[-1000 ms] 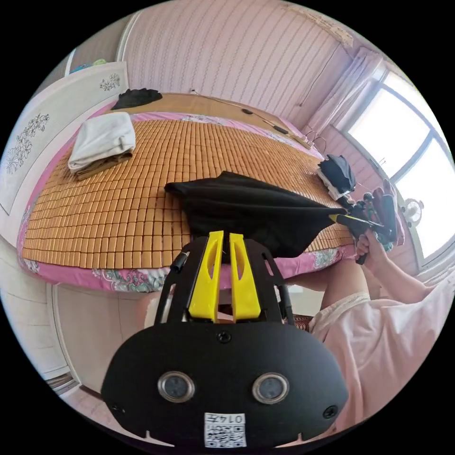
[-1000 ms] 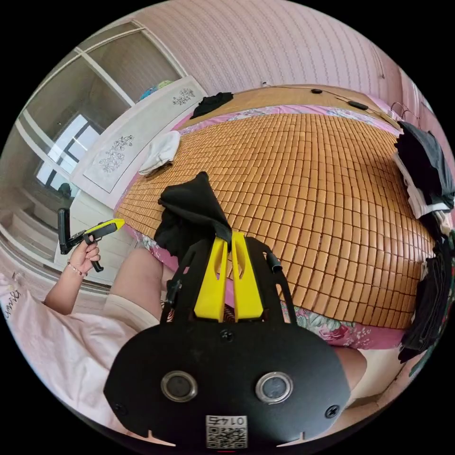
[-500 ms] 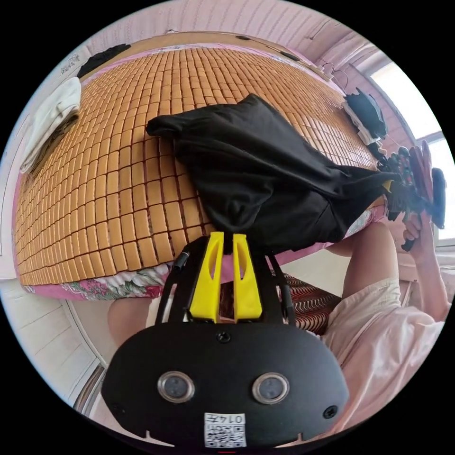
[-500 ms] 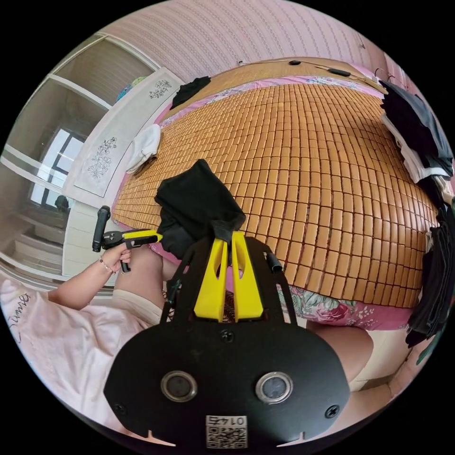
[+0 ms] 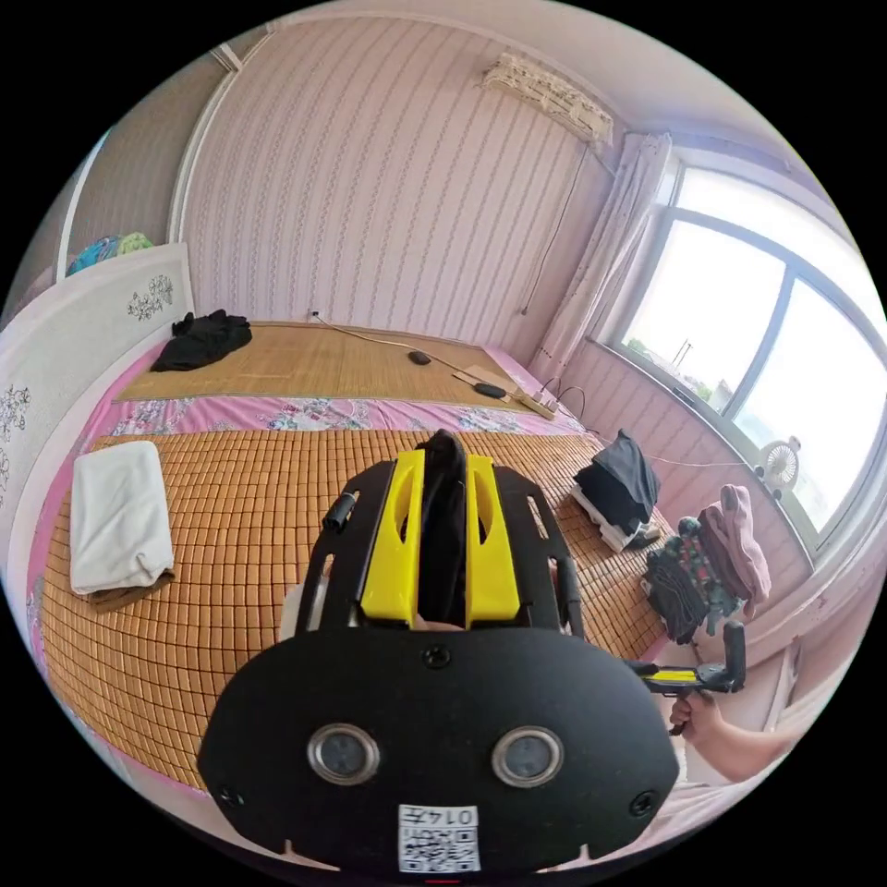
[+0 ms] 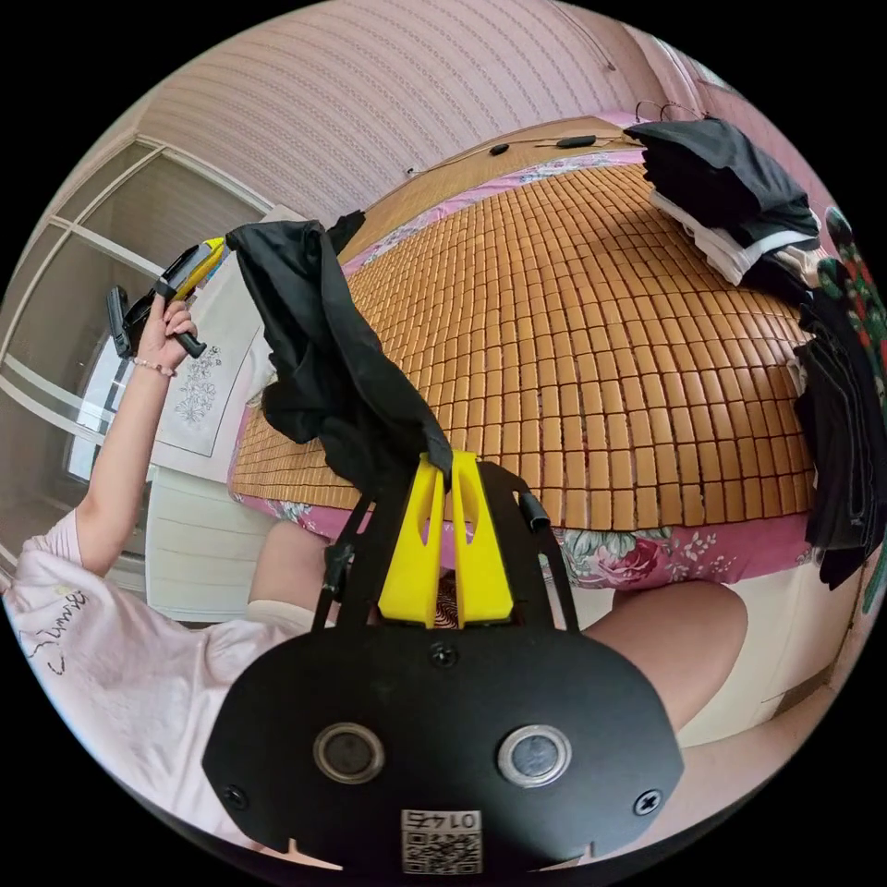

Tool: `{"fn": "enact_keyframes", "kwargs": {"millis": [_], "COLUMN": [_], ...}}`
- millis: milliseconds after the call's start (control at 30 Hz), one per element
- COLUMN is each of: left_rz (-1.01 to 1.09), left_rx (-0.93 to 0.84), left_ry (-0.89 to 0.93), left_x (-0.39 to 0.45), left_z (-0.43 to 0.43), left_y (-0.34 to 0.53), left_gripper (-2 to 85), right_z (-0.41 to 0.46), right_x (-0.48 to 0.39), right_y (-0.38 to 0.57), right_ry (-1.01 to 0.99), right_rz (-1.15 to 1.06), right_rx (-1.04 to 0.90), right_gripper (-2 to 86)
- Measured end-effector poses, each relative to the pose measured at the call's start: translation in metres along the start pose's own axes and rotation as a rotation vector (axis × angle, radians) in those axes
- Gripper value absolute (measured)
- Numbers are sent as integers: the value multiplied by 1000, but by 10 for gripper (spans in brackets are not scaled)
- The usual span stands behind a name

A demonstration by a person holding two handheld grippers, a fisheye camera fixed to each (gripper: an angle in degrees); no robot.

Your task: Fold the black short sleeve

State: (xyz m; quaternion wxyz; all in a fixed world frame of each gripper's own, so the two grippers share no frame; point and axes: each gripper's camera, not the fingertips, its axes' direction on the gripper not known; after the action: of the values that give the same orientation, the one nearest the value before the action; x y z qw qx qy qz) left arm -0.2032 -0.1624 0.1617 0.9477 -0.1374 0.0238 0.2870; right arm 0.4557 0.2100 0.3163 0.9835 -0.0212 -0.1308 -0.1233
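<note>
- black short sleeve (image 6: pixel 323 360) is up in the air, slung between the two grippers, off the bed.
- right gripper (image 6: pixel 442 471): yellow jaws nearly together at the tips, pinching one bunched end of the shirt; cloth rises up and away from the tips toward the other hand.
- right gripper view: left gripper (image 6: pixel 189 268) held high in a raised hand (image 6: pixel 166 323), its yellow tip at the shirt's top corner; cloth drapes down from there in a twisted fold.
- left gripper (image 5: pixel 442 480) in its own view: jaws set narrow w/ a thick wad of black cloth (image 5: pixel 443 527) packed between them, fabric running the whole length of the fingers (image 5: pixel 395 545) and poking out past the tips.
- left gripper view: right gripper (image 5: pixel 688 679) low at the edge, gripped by a hand (image 5: pixel 698 721); can't tell its jaw state from this angle.
- bamboo mat (image 6: pixel 601 351) covers the bed, pink floral sheet edging it.
- folded white towel (image 5: pixel 120 517) lies on the mat near the headboard side.
- pile of dark and white clothes (image 6: pixel 730 203) sits at the mat's far side; another black garment (image 5: pixel 203 337) lies on the strip by the wall.
- window (image 5: pixel 758 370) w/ curtain beside the bed; small fan (image 5: pixel 781 462) on the sill.
- person's bare knee (image 6: pixel 665 628) just under the bed edge, pink tee sleeve (image 6: pixel 83 628) near it.
</note>
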Motion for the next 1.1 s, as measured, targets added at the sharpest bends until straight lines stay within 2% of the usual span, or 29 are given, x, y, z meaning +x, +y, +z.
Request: {"fn": "enact_keyframes", "kwargs": {"millis": [167, 233, 300, 400, 433, 467, 567, 633, 800, 867, 933, 1000, 1100], "left_rz": [-9, -44, -119, -157, -171, -167, -208, -199, -251, -238, -184, -177, -218], "left_rx": [-169, -295, -526, -642, -650, -559, -584, -516, -172, -118, -127, -232, -337], "left_ry": [-60, -97, -98, -91, -105, -151, -54, -48, 71, 116, 87, -24, -9], "left_x": [-7, -11, -7, 8, 10, 16, 17, 15, -5, -4, 2, 3, 0], "left_z": [3, 20, 56, 91, 95, 91, 93, 75, -12, -12, 5, 36, 50], "left_y": [88, 137, 188, 217, 221, 221, 215, 203, 141, 111, 87, 78, 100], "left_gripper": [74, 67, 86, 74, 55, 18, 0, -5, -7, -5, 4, 37, 52], "right_z": [18, 23, 26, 24, 22, 18, 7, -1, -21, -22, -17, -3, 12], "right_x": [25, 30, 33, 34, 33, 33, 35, 39, 59, 64, 70, 78, 87], "right_y": [4, 4, 2, -1, -2, -3, -3, -2, 3, 4, 3, 1, 2], "right_ry": [-9, -7, -17, -39, -43, -49, -59, -73, -156, -149, -104, 42, 134], "right_rz": [43, 35, 19, -8, -16, -33, -68, -76, -61, -49, -14, 30, 29], "right_rx": [-61, -78, -94, -95, -90, -82, -72, -68, -74, -56, -52, -107, -199], "right_gripper": [6, 6, 5, 5, 5, 5, 5, 5, 6, 6, 7, 9, 16]}}
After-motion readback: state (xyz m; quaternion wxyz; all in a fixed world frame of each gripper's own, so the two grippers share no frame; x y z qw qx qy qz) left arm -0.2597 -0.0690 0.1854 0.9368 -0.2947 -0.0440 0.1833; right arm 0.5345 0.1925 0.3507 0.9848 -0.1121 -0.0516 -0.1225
